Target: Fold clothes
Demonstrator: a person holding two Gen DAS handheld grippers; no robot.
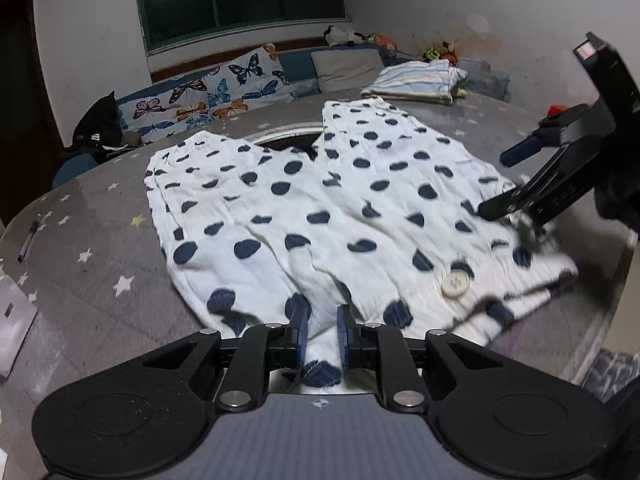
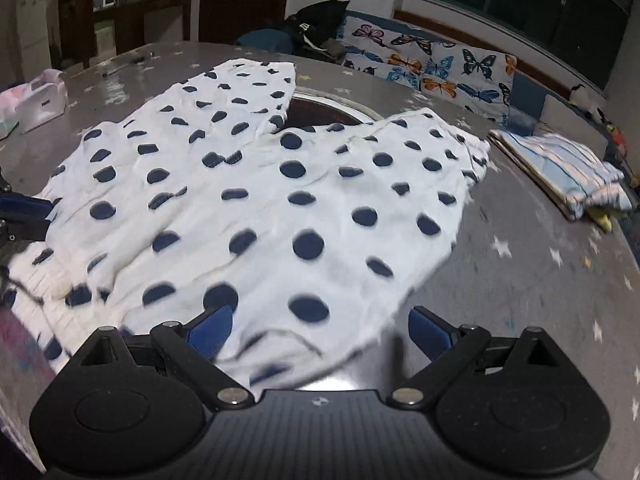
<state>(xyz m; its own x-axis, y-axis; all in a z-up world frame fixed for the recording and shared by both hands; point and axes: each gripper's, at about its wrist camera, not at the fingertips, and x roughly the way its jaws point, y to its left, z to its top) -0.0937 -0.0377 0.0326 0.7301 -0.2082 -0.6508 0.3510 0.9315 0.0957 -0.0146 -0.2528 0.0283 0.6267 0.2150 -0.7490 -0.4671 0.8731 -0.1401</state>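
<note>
White shorts with dark blue polka dots lie spread flat on the grey star-patterned table, legs pointing away, a white button near the waistband. My left gripper is shut on the waistband edge of the shorts at the near side. My right gripper is open, its blue fingers wide apart over the shorts' near edge. The right gripper also shows in the left wrist view at the right side of the shorts.
A folded striped garment lies at the table's far right. A pen and a metal plate lie at the left. A pink box stands far left. A butterfly-print sofa is behind the table.
</note>
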